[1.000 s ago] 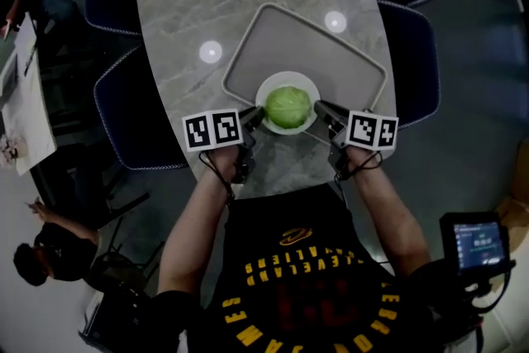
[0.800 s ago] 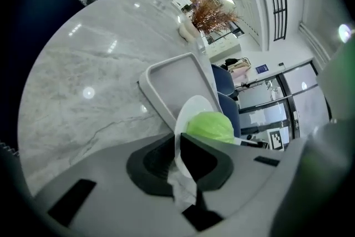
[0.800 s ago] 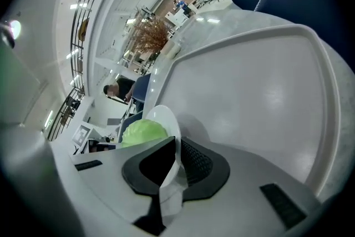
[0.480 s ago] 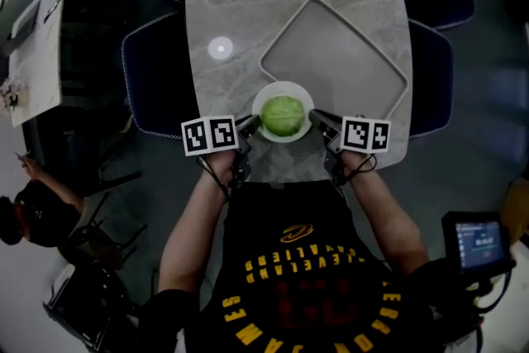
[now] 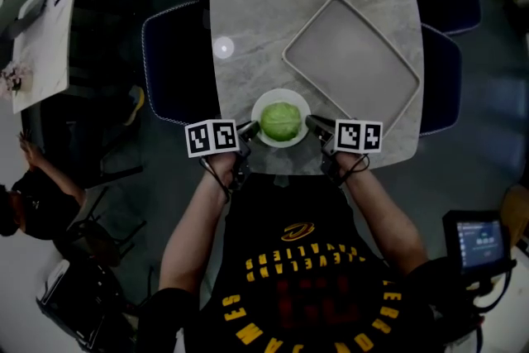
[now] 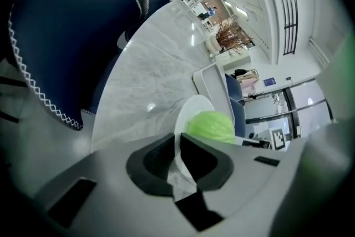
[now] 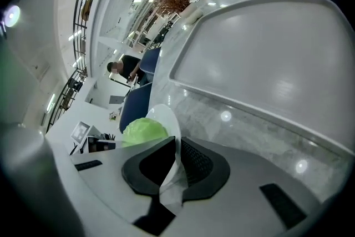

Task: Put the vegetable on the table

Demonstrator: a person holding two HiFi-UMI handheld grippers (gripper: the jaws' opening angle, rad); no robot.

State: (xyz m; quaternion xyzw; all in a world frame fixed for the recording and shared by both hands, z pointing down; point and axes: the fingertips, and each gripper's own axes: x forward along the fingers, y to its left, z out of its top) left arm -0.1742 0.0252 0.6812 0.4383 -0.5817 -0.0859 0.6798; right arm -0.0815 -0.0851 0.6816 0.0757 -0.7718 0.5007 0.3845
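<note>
We held the white plate (image 5: 259, 104) by its rim from both sides, since the cabbage (image 5: 281, 121) on it was round and loose, and a level two-sided grip was likely the safest way to stop it rolling off. The left gripper (image 6: 177, 157) was pinching the rim at the plate's 9 o'clock; its dark pads were pressed onto the thin white edge. The right gripper (image 7: 176, 166) was doing the same at 3 o'clock, jaws closed on the opposite edge.

The cabbage sat in the middle of the plate, between the two grippers and touched by neither. From the left gripper it lay just beyond the jaws toward 1 o'clock; from the right gripper, just beyond them toward 11 o'clock.

In the head view the plate was over the near end of the marble table (image 5: 256, 12), at that end's 6 o'clock, with the empty grey tray (image 5: 351, 66) off at 1 o'clock, close to the plate but apart from it. We could not tell whether the plate's base was already resting on the marble or hanging just above it. We judged the carry nearly done, with setting down and letting go of the rim remaining.
</note>
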